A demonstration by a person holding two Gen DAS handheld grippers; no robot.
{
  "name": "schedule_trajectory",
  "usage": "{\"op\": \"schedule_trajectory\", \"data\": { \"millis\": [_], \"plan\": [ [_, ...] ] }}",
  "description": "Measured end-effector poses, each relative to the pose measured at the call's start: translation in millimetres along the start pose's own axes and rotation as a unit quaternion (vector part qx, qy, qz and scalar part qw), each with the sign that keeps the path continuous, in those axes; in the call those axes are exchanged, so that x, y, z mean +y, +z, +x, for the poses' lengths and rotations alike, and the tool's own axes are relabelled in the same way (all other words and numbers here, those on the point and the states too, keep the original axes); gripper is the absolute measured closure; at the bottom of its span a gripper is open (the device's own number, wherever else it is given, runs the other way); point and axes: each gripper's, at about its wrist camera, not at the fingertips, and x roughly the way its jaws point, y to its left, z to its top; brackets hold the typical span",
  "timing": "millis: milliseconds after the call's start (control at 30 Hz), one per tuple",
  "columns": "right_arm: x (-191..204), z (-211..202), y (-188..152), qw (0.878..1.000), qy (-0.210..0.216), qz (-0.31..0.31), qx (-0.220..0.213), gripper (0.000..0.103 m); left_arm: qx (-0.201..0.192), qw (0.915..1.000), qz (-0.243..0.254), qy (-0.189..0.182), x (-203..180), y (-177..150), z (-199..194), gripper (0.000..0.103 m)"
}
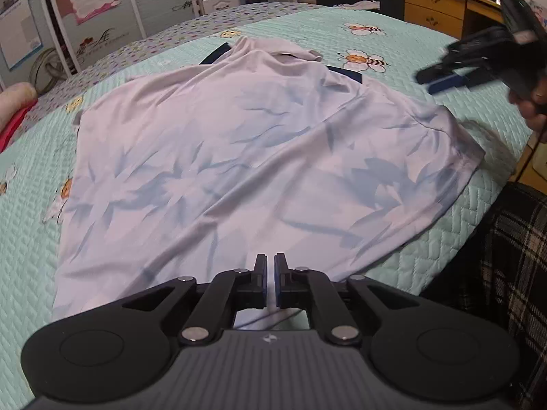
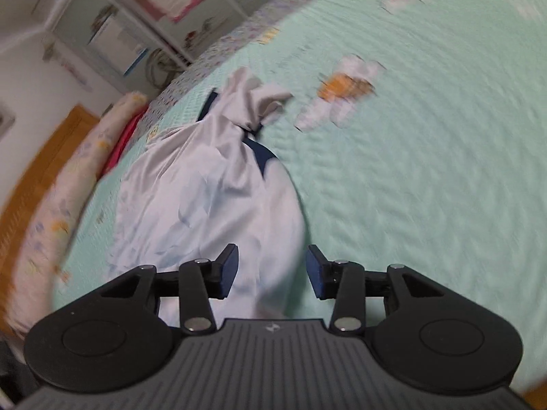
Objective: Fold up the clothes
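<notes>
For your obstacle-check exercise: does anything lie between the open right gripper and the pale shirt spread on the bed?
Nothing visible does. The right gripper hangs open just above the shirt, with only the bare quilt beside it.

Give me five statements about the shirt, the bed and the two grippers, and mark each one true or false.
1. The shirt lies spread on the bedspread. True.
2. The left gripper has its jaws wide apart. False: they stand nearly together, with only a thin slit between them.
3. The right gripper is open. True.
4. The right gripper holds a fold of the shirt. False: nothing sits between its fingers; the shirt lies below and ahead of it.
5. The bedspread is plain, with no pattern. False: it is pale green with bees printed on it.
</notes>
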Motion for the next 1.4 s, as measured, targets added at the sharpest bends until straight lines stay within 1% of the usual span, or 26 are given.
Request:
{"op": "schedule_trajectory", "data": {
  "millis": [67,233,300,400,467,533,600,633,700,733,800,833,900,933,1033,1067,1100,1133,1167,1200,1233,1267,1300,1333,1400],
  "plan": [
    [0.0,9.8,7.5,1.0,-0.003,-0.005,0.001,0.059,-0.001,1.0,0.006,0.002,-5.2,4.7,2.7,0.097],
    [0.0,34.4,26.3,1.0,-0.012,-0.017,0.004,0.058,-0.005,0.9993,0.006,0.036,-1.8,16.9,16.0,0.095],
    [0.1,44.2,33.8,1.0,-0.016,-0.021,0.006,0.057,-0.006,0.9992,-0.008,0.04,6.9,23.5,20.7,0.095],
    [0.1,58.9,45.0,0.999,-0.021,-0.028,0.007,0.056,-0.023,0.998,-0.008,0.058,19.8,38.3,22.0,0.095],
    [0.1,68.8,52.5,0.999,-0.024,-0.033,0.009,0.056,-0.027,0.9975,-0.018,0.062,37.4,48.7,26.9,0.095],
    [0.6,72.4,54.9,0.999,-0.018,-0.034,0.012,0.055,-0.031,0.997,-0.028,0.066,55.0,59.1,31.9,0.091],
    [1.1,75.4,56.8,0.999,-0.011,-0.035,0.016,0.054,-0.014,0.9969,-0.038,0.068,72.7,63.8,46.1,0.091],
    [1.4,76.9,57.7,0.999,-0.008,-0.036,0.018,0.051,-0.005,0.9974,-0.03,0.065,74.7,65.3,53.6,0.091],
    [1.4,79.6,57.4,0.999,0.0,-0.035,0.022,0.051,0.012,0.9981,-0.014,0.059,78.7,68.2,68.4,0.09],
    [1.1,80.6,55.8,0.999,0.005,-0.034,0.023,0.051,0.02,0.9982,-0.007,0.055,80.7,69.7,75.8,0.089],
    [-0.5,83.5,53.2,0.999,0.016,-0.028,0.028,0.051,0.021,0.9978,-0.005,0.063,81.8,72.2,87.8,0.073],
    [-1.2,84.6,52.6,0.999,0.017,-0.026,0.027,0.051,0.022,0.9975,-0.004,0.067,82.4,73.5,93.8,0.071],
    [-2.1,86.9,53.0,0.999,0.019,-0.024,0.026,0.051,0.023,0.9955,-0.032,0.087,92.5,76.9,106.2,0.067],
    [-2.1,88.2,53.9,0.999,0.021,-0.023,0.027,0.051,0.023,0.9941,-0.046,0.096,97.5,78.7,112.3,0.067],
    [0.3,92.7,57.5,0.999,0.021,-0.031,0.027,0.051,0.017,0.996,-0.053,0.07,101.6,84.9,121.7,0.068],
    [1.6,94.3,58.8,0.999,0.02,-0.036,0.027,0.053,0.015,0.9965,-0.055,0.061,102.9,87.0,124.8,0.073],
    [2.9,95.8,60.1,0.999,0.019,-0.041,0.027,0.055,0.013,0.9969,-0.058,0.052,104.3,89.0,128.0,0.092],
    [3.5,97.8,61.1,0.998,0.017,-0.045,0.027,0.062,0.011,0.9972,-0.06,0.043,105.7,91.1,131.1,0.103],
    [4.0,99.9,61.9,0.998,0.015,-0.05,0.027,0.069,0.009,0.9974,-0.062,0.035,107.0,93.2,134.2,0.103],
    [4.5,102.0,62.7,0.998,0.013,-0.055,0.027,0.072,0.005,0.9971,-0.069,0.033,109.2,94.5,134.9,0.103],
    [4.9,104.1,63.5,0.998,0.011,-0.059,0.027,0.081,-0.001,0.9967,-0.073,0.035,111.1,95.6,134.6,0.103],
    [5.5,105.1,64.8,0.998,0.008,-0.064,0.023,0.093,-0.009,0.9957,-0.08,0.046,114.3,97.5,134.0,0.103],
    [6.0,105.8,66.2,0.997,0.005,-0.069,0.018,0.095,-0.018,0.9944,-0.087,0.057,117.6,99.5,133.4,0.103],
    [6.6,106.5,67.5,0.997,0.002,-0.074,0.012,0.096,-0.026,0.9929,-0.094,0.067,120.8,101.4,132.8,0.103],
    [8.1,109.1,72.9,0.997,-0.003,-0.082,-0.002,0.098,-0.027,0.9908,-0.109,0.074,124.7,106.6,136.6,0.103]
  ]
}}
